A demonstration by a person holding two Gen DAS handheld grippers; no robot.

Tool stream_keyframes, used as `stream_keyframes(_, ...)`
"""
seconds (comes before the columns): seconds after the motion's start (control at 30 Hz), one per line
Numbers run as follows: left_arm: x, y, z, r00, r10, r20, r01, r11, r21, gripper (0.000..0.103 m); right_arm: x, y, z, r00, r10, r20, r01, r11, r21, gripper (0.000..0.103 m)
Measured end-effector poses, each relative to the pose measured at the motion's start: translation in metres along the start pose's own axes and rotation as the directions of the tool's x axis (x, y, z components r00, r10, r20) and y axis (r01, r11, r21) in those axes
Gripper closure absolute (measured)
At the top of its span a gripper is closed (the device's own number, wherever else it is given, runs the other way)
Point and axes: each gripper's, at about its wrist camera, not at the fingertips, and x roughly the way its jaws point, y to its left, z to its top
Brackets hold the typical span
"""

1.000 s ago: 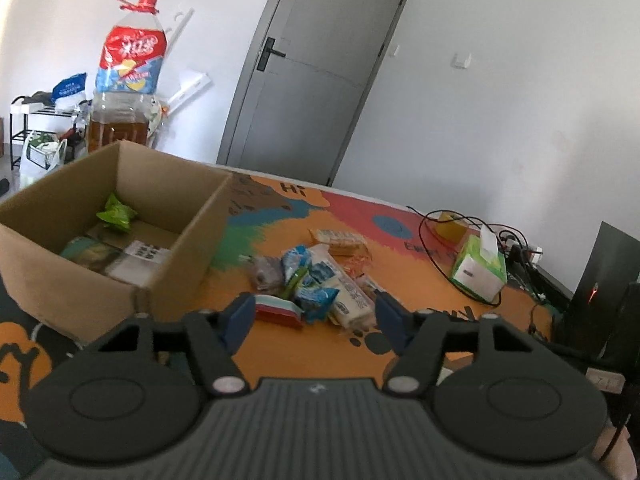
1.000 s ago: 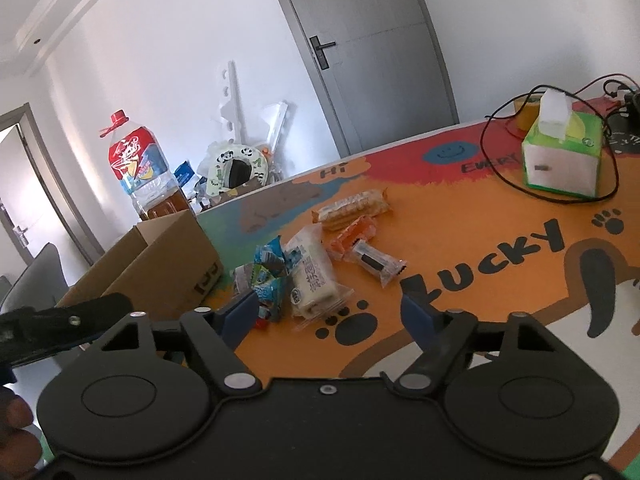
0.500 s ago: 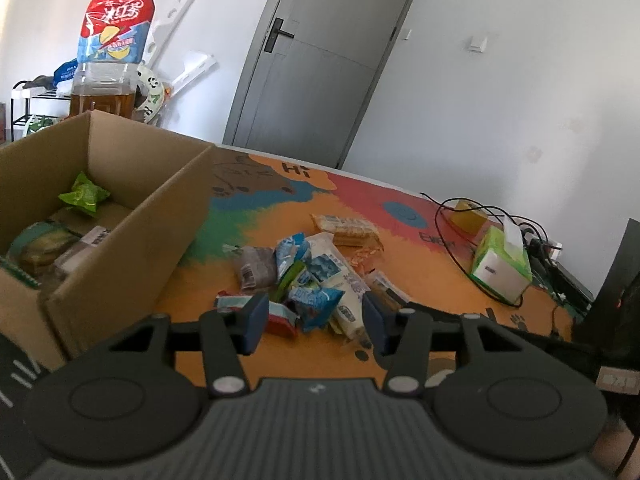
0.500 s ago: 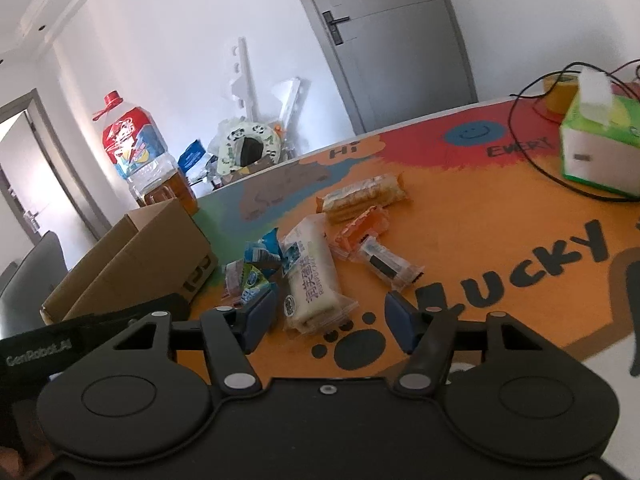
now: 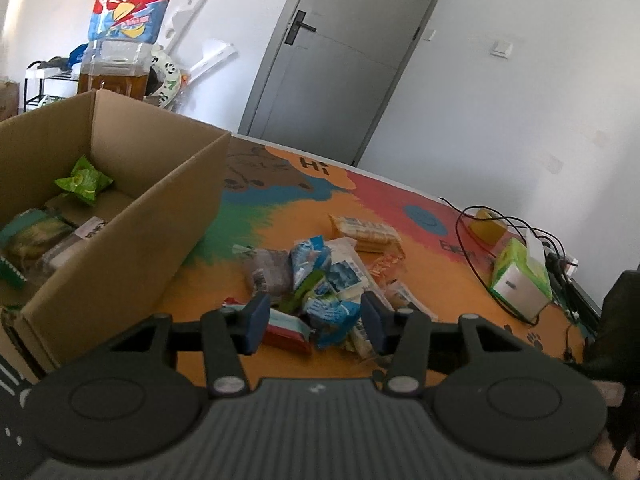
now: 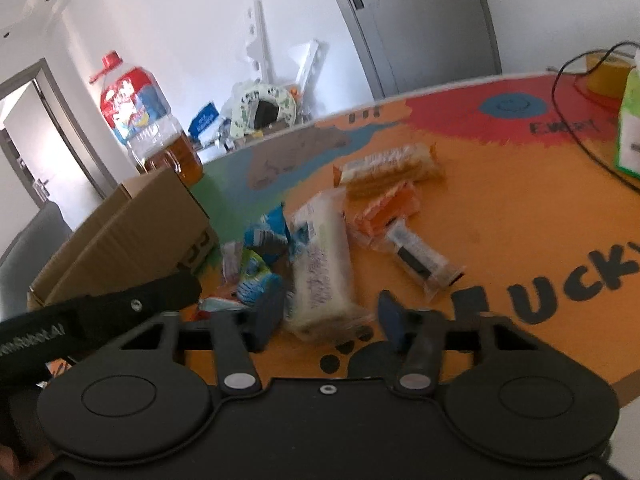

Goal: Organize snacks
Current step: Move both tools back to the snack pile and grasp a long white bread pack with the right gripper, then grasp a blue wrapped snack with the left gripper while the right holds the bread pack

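A pile of snack packets lies on the colourful mat: blue packets (image 5: 332,312), a red packet (image 5: 286,334), a grey packet (image 5: 268,276), a long white packet (image 6: 324,264), a wafer packet (image 6: 388,168), an orange packet (image 6: 388,212) and a clear packet (image 6: 420,260). The cardboard box (image 5: 120,240) stands left of the pile and holds a green packet (image 5: 82,180) and others. My left gripper (image 5: 314,324) hovers open over the red and blue packets. My right gripper (image 6: 328,318) is closing, the white packet's near end between its jaws, pads not pressing.
A green tissue box (image 5: 520,276) and black cables (image 5: 480,240) lie at the table's right. A big oil bottle (image 5: 120,40) stands behind the box. The left gripper's black body (image 6: 100,312) reaches in beside the box (image 6: 132,240). A dark object (image 5: 616,320) is at far right.
Both grippers have moved forward and down toward the snack pile. Both pairs of jaws have narrowed, the right pair far more. The box has slid to the left edge of the left view.
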Motion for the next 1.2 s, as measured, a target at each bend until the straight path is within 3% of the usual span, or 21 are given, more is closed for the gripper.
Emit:
stream_keyframes(0.27,0.009,0.0,0.0,1.0,-0.011,-0.004,0.011,1.0,-0.003,0.054,-0.009,-0.006,-0.007,1.0,0.015,0.015,-0.015,1.0,0.024,0.085)
stream_keyframes(0.67,0.03,-0.023,-0.003,0.999,-0.044,-0.013,0.044,0.998,0.047,0.054,-0.036,-0.023,-0.021,0.999,-0.012,0.042,0.01,0.998,0.065,0.087)
stream_keyframes(0.9,0.05,-0.029,-0.01,0.999,0.0,-0.041,0.003,0.998,0.062,0.054,-0.047,-0.033,-0.024,0.998,-0.024,0.051,0.02,0.996,0.086,0.086)
stream_keyframes(0.93,0.052,-0.029,-0.011,0.999,0.014,-0.046,-0.011,0.998,0.063,0.054,-0.046,-0.033,-0.024,0.998,-0.026,0.051,0.022,0.996,0.087,0.086)
stream_keyframes(1.03,0.06,-0.027,-0.015,0.997,0.024,-0.077,-0.02,0.998,0.052,0.07,-0.046,-0.029,-0.023,0.997,-0.041,0.066,0.036,0.997,0.074,0.08)
stream_keyframes(1.17,0.059,-0.025,-0.017,0.996,0.016,-0.083,-0.012,0.998,0.056,0.073,-0.04,-0.022,-0.02,0.996,-0.055,0.07,0.052,0.998,0.04,0.054)
stream_keyframes(1.2,0.058,-0.024,-0.017,0.996,0.013,-0.086,-0.009,0.999,0.052,0.074,-0.038,-0.02,-0.02,0.995,-0.064,0.071,0.062,0.998,0.031,0.053)
